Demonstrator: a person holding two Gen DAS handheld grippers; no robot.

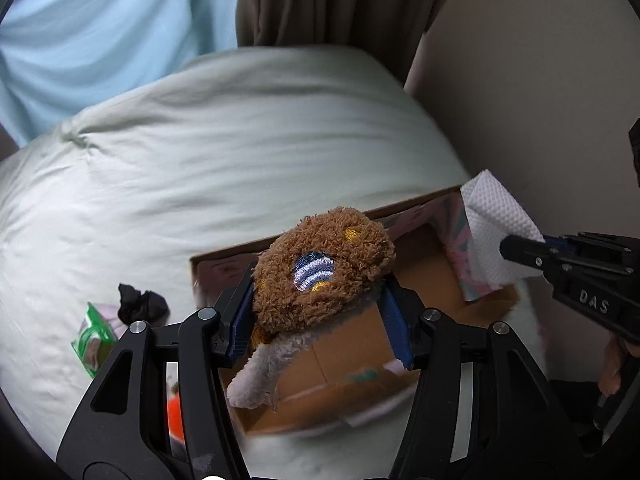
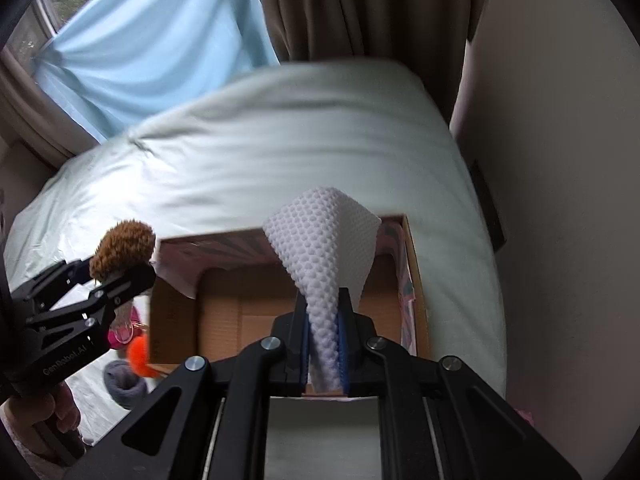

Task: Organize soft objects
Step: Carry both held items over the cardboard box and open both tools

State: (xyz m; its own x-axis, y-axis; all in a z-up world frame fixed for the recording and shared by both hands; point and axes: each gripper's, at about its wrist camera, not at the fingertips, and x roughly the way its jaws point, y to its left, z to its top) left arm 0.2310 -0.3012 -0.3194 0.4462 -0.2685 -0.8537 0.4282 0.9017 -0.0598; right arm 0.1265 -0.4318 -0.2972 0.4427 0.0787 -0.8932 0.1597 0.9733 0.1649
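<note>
Clamped between the blue-padded jaws of the left gripper (image 1: 320, 312), a brown plush toy (image 1: 324, 268) hangs over the open cardboard box (image 1: 344, 364) that sits on the pale green bed (image 1: 224, 152). Beside it, the right gripper (image 2: 325, 344) has its jaws closed on a white dimpled cloth (image 2: 324, 256), also above the box.

Your left gripper (image 1: 320, 304) sits low in the frame's centre, jaws clamped on the plush (image 1: 320, 268). Your right gripper (image 2: 325, 344) sits bottom centre, jaws pinched on the cloth (image 2: 324, 248). Both hands show only partly at frame edges.
</note>
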